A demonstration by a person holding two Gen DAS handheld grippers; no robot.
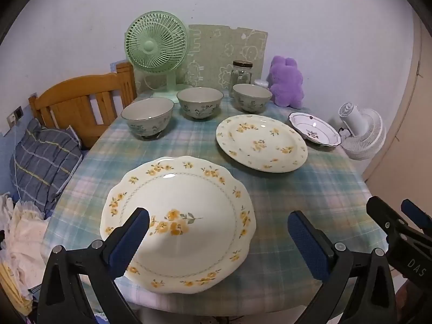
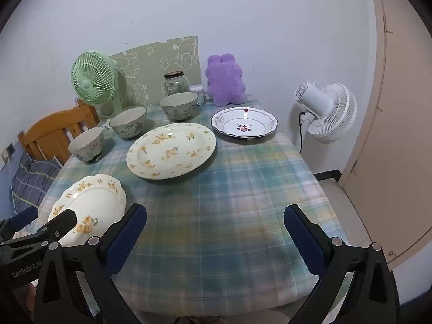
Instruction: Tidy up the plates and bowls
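In the left wrist view, the left gripper (image 1: pixel 218 239) tilts downward, jaws spread wide and empty, above the near scalloped cream plate with yellow flowers (image 1: pixel 183 213) on the plaid tablecloth (image 1: pixel 310 189). In the right wrist view, the right gripper (image 2: pixel 215 233) tilts down, released, over bare cloth; the round floral plate (image 2: pixel 172 149) lies farther.

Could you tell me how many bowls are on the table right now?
3. The left bowl sits nearest the wooden headboard, the middle bowl in front of the green fan, and the right bowl before the glass jar. None seems hidden.
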